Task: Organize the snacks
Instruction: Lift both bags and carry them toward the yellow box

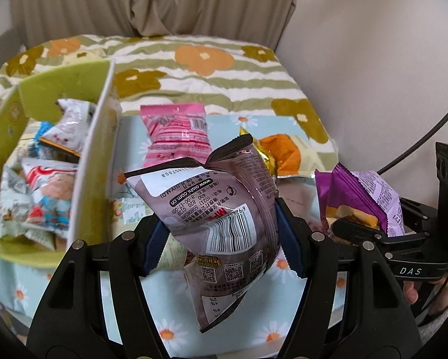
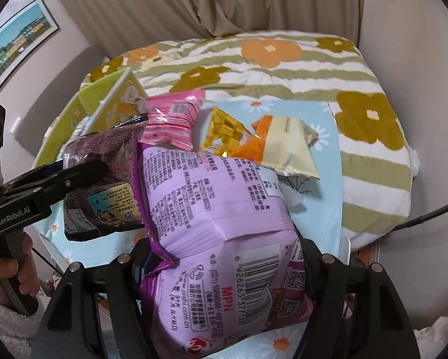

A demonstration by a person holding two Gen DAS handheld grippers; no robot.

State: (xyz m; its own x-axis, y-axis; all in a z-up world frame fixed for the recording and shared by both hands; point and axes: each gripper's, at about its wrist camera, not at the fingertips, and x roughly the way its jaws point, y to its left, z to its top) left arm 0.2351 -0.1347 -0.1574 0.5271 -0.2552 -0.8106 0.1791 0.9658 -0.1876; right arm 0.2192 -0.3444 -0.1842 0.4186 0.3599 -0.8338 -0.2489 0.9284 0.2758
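Brown snack bag [image 1: 212,209] and purple bag [image 2: 224,239] held aloft; others lie scattered.

Five loose snack bags [image 1: 212,197], one green box [image 1: 2,149].

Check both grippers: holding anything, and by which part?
Left gripper pinches the brown snack bag across its middle. Right gripper clamps the purple snack bag at its lower middle.

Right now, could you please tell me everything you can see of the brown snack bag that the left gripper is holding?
The brown snack bag is a glossy, crinkled foil pouch, mauve-brown with black crimped end seams. Its back faces the left wrist camera: a white barcode panel, QR codes, printed Chinese text and a web address. The left gripper is shut on its middle, blue pads pinching both sides, holding it tilted above the daisy-print cloth, beside the green box. It looks puffed and unopened.
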